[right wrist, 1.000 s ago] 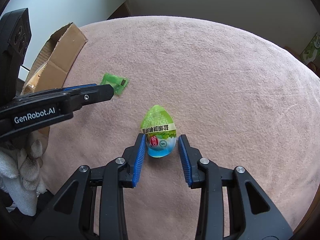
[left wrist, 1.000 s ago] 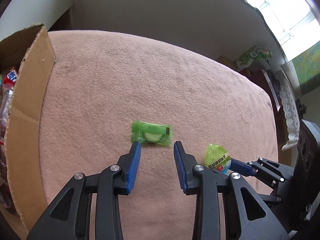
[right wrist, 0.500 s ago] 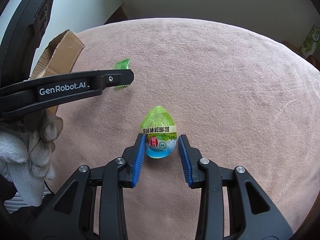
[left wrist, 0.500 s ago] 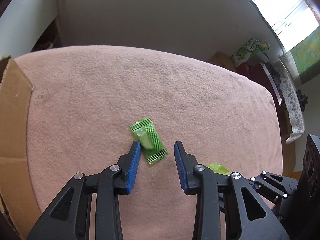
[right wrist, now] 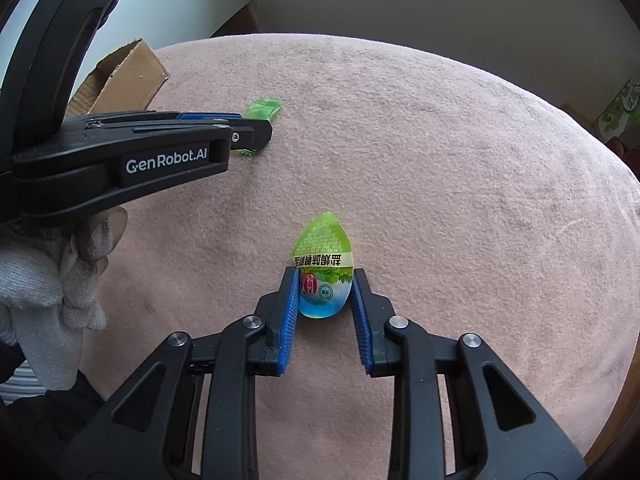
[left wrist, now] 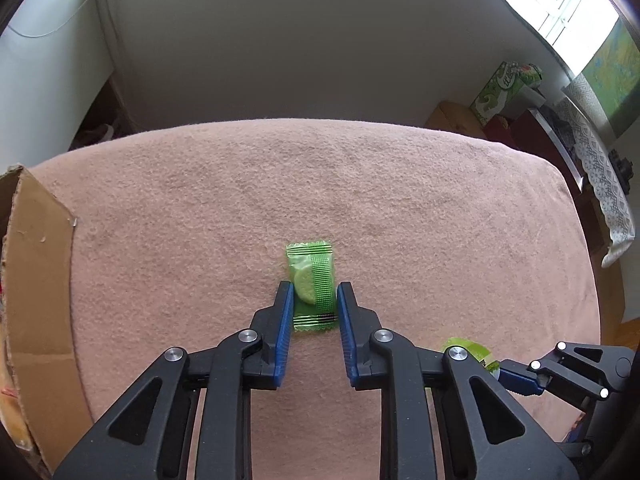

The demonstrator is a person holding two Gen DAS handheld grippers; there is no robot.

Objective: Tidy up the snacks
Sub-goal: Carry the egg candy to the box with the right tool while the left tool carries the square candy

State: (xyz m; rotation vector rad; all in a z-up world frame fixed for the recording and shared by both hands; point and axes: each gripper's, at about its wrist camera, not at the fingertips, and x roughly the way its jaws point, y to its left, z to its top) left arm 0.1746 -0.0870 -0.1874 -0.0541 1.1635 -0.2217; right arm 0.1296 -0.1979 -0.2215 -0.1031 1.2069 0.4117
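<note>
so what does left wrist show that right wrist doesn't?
Left wrist only: the candy whole, pinched between the left hand-held gripper's pads; a window.
Right wrist only: the egg pack whole, clamped in the right hand-held gripper; a gloved hand.
Both: pink cloth, box flap, both snacks, both jaws just closing.

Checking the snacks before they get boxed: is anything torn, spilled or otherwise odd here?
Nothing stands out. The green candy packet lies flat and sealed between the left gripper fingers; the egg-shaped jelly pack looks intact in the right gripper. No spills on the pink cloth.
</note>
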